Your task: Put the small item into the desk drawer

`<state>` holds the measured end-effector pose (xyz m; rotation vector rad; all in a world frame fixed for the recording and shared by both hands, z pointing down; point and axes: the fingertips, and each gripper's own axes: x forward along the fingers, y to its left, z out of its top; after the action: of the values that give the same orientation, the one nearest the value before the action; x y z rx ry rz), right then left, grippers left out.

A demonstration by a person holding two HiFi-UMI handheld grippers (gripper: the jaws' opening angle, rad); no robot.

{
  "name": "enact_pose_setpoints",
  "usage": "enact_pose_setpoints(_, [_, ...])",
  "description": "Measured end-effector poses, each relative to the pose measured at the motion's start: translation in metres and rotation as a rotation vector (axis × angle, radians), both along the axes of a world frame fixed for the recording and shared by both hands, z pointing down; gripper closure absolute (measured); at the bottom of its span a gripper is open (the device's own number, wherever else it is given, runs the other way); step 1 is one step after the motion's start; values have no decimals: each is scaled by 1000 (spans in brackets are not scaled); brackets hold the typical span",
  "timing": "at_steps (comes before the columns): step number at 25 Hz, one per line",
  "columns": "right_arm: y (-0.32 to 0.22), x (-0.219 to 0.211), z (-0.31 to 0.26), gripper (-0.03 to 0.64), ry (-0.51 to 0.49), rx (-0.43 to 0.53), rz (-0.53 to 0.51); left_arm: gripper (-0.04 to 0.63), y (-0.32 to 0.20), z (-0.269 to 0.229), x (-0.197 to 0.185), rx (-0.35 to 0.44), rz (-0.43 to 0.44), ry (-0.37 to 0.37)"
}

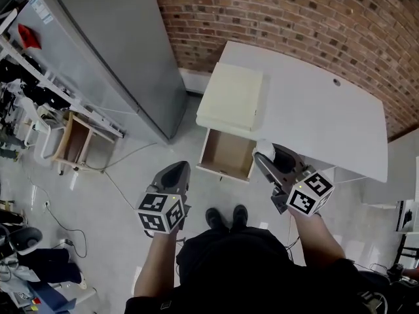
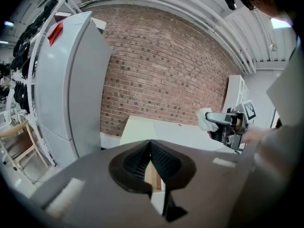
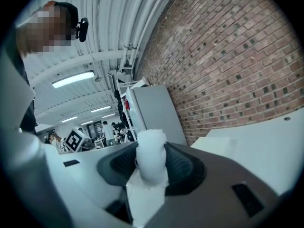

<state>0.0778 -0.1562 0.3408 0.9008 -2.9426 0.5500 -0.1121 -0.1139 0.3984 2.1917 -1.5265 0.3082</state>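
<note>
A tall grey cabinet [image 1: 118, 51] stands near the brick wall [image 1: 294, 12]. Beside the cabinet, a small wooden stand [image 1: 73, 142] is on the floor [image 1: 131, 205].

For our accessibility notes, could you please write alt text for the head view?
From above: the right gripper, shut on a small white fluffy item, hovers at the front right corner of an open desk drawer. The left gripper, jaws together, is left of it; the white desk stands against a brick wall.
</note>
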Motion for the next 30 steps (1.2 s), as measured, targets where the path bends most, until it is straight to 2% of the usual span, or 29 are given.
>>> enact_pose_setpoints(6, [1,-45,1,448,50,8,-14,583,-3,1,-33,47,11,-2])
enact_pose_setpoints(10, [1,-69,16,448,94,-6,-27,583,-4,13,-54,46,0,11])
enact_pose_setpoints(15, [-7,-75,44,448,139,-59,-36,583,-10,39,-55,-2,0,54])
enact_pose_setpoints(25, [-40,-91,135,448,231,-178,-124,583,-46,111,-44,-136,-13,66])
enact_pose_setpoints(30, [-54,-103,178,448,281,-220,-177,583,-67,137,-41,-172,-6,61])
